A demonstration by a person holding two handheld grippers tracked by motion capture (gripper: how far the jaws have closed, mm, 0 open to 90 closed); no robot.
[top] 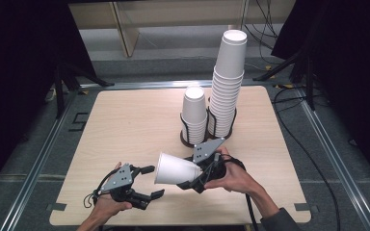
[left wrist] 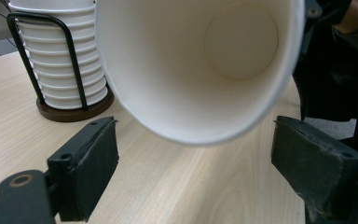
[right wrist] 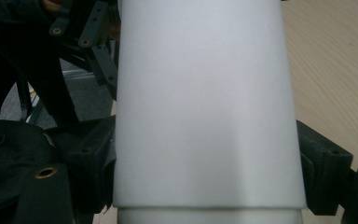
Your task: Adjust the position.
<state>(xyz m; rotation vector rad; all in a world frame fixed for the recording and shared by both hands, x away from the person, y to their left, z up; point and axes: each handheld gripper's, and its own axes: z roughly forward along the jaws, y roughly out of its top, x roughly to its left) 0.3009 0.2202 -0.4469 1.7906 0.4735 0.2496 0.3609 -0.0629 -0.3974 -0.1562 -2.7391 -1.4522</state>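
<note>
My right gripper [top: 195, 173] is shut on a white paper cup [top: 173, 168], which it holds on its side above the near part of the wooden table [top: 125, 125]. The cup's mouth faces left, toward my left gripper [top: 152, 181]. That gripper stands open, with nothing between its jaws. In the left gripper view I look into the cup [left wrist: 200, 70], whose rim hangs just above and beyond the two spread pads [left wrist: 88, 163]. In the right gripper view the cup's wall [right wrist: 205, 102] sits between the black jaws, which press on both its sides.
Behind the hands, a dark wire holder on a brown base [top: 189, 140] keeps two cup stacks: a short one [top: 194, 113] and a tall one [top: 226, 82]. The short stack [left wrist: 60, 60] is seen close by in the left gripper view. Black cables lie right of the table.
</note>
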